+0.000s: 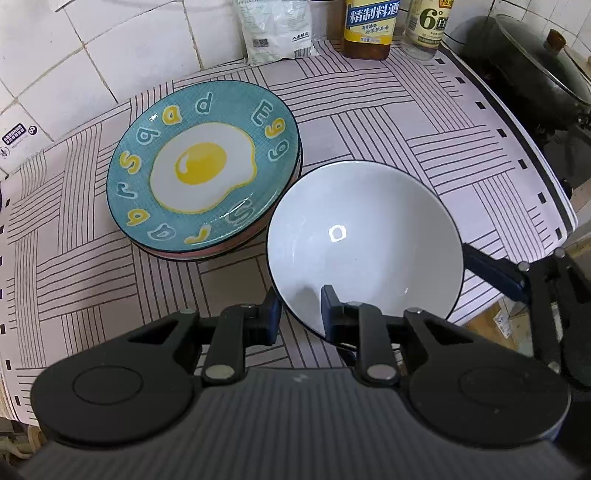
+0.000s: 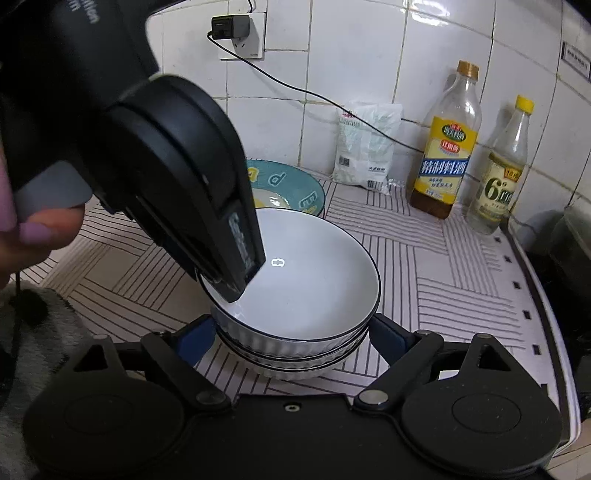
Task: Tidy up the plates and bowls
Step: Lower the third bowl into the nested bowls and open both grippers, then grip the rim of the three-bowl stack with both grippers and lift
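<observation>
Left wrist view: left tool [image 1: 299, 314] straddles the near rim of the white bowl [image 1: 364, 236], one pad outside the wall, the other inside. Pads look not quite closed on the rim, so can't tell if it's gripping or just bracketing it. Bowl sits w/ its rim just beside, maybe touching, the stack of plates [image 1: 203, 166]; top plate is teal w/ a fried-egg print, a pinkish plate edge shows under it. Both on the striped counter [image 1: 369, 122]. Right tool's finger shows at the bowl's far right side. At the back, by the tiled wall: a white bag [image 1: 277, 33], a cooking-wine bottle [image 1: 369, 29], a vinegar bottle [image 1: 424, 29]. A lidded wok [image 1: 535, 74] sits at the right edge.

Right wrist view: right tool [image 2: 291, 332] is spread wide, blue pads on either side of the bowl stack, gaps on both sides – released. White bowl [image 2: 314, 280] is the top of a nest of ribbed bowls on the counter [image 2: 461, 266]. Left tool [image 2: 236, 284] comes down from upper left onto the bowl's left rim. Teal plate [image 2: 291, 184] lies just behind the bowls. A charger [image 2: 231, 26] is plugged into the wall socket.
</observation>
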Available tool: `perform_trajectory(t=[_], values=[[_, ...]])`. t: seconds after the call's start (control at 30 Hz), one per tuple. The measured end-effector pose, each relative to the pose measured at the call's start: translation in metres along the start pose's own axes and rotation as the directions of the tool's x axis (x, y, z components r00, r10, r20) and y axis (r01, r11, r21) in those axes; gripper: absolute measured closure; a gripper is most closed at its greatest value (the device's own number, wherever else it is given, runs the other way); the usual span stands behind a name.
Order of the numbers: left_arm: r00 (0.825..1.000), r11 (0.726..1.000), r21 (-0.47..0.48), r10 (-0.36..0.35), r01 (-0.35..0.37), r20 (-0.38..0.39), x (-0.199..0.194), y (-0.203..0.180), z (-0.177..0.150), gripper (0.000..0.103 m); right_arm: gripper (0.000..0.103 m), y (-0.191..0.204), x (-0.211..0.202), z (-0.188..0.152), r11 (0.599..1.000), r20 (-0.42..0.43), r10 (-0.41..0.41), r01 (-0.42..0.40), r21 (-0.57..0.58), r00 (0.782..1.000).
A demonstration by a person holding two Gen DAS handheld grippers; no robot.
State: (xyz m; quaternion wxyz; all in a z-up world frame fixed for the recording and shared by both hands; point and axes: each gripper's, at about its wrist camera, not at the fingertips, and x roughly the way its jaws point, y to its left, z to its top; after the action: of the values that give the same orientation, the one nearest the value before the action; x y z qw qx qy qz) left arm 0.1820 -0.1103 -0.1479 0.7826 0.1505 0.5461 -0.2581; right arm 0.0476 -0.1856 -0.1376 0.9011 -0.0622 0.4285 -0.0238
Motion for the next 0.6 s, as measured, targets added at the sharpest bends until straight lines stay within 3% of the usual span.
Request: perform_trajectory(t=[0.17,0.6], values=[[1.0,1.0,-0.023,-0.011,0.011,0.018,0.001,0.003,-0.004,0.082,0.01,0.004,-0.002,-0.006,0.999,0.027,-0.024,0.024,-0.023,0.999],[0.994,0.991,-0.093,-0.089,0.094,0.058,-0.01,0.018,-0.008,0.08,0.01,-0.011,-0.028,-0.025,0.991,0.128,0.049,-0.064,0.12,0.991]])
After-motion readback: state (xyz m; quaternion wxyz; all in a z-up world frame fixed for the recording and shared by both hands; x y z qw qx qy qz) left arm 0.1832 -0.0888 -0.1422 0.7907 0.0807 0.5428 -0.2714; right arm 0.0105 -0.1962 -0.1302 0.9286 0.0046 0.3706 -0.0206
